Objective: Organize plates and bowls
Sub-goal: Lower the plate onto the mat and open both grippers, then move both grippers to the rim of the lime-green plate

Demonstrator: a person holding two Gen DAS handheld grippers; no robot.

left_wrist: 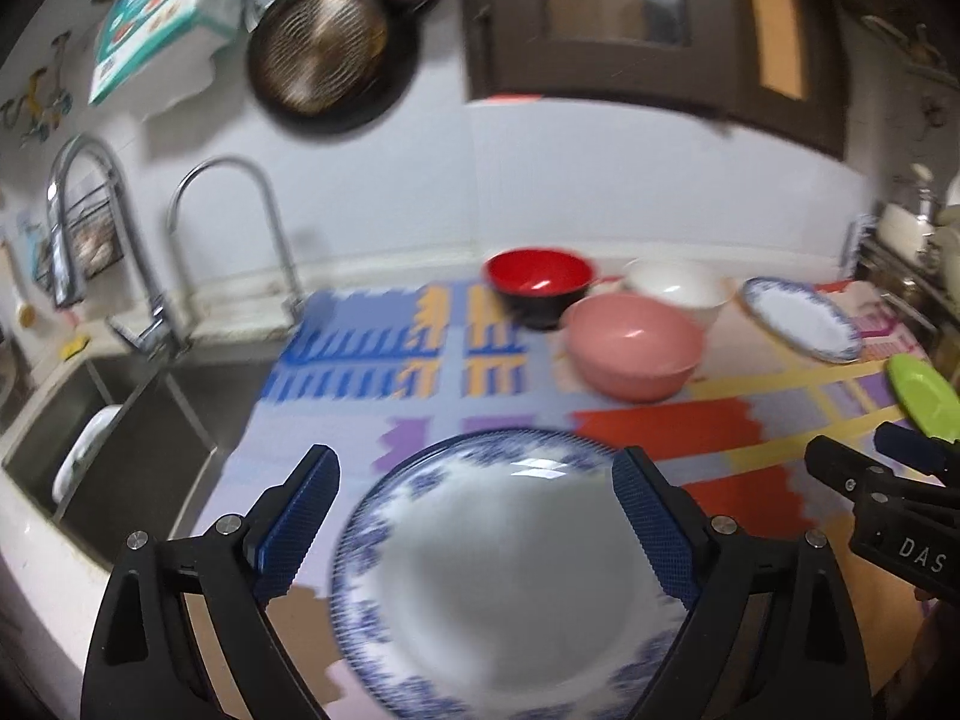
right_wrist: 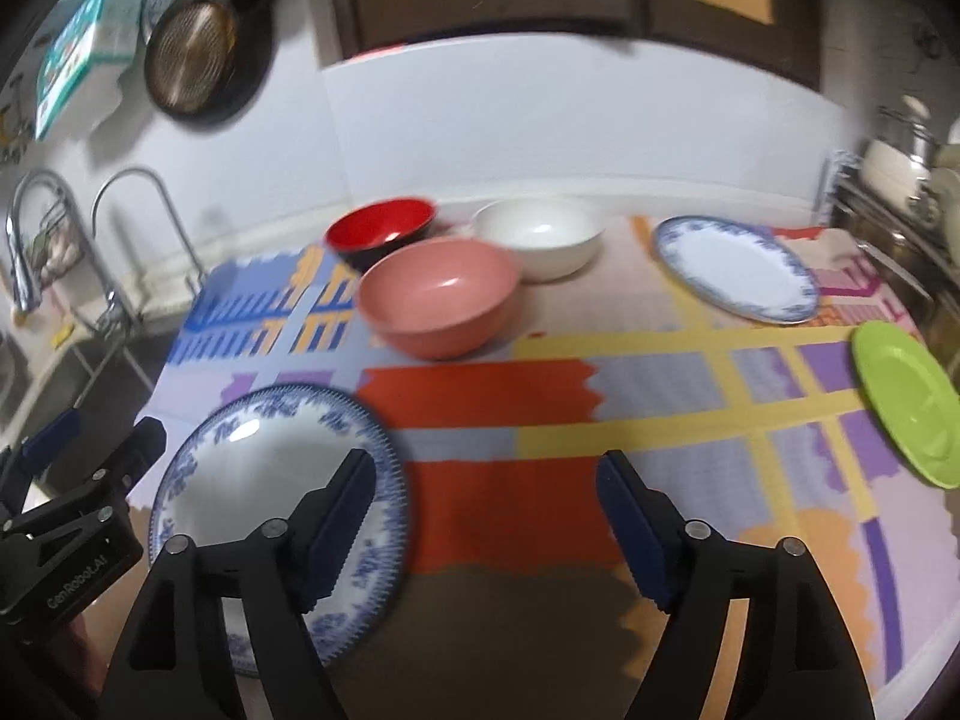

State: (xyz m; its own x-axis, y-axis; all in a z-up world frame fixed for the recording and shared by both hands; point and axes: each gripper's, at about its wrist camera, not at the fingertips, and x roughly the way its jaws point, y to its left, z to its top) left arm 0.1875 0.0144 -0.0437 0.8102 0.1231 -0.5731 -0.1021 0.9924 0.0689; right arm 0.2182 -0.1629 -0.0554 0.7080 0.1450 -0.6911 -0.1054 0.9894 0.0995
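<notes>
Glossy round dishes on a patterned tabletop point(right_wrist: 540, 408)

Both claws gape wide, empty: left claw point(left_wrist: 477, 516) above the blue-rimmed plate point(left_wrist: 510, 576), right claw point(right_wrist: 483, 516) beside it.

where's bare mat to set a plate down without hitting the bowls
The widest free patch is the red and yellow mat in front of the pink bowl, between the near blue-rimmed plate and the green plate. The back is crowded: the red bowl, white bowl and pink bowl cluster together, the far blue-rimmed plate beside them.
</notes>
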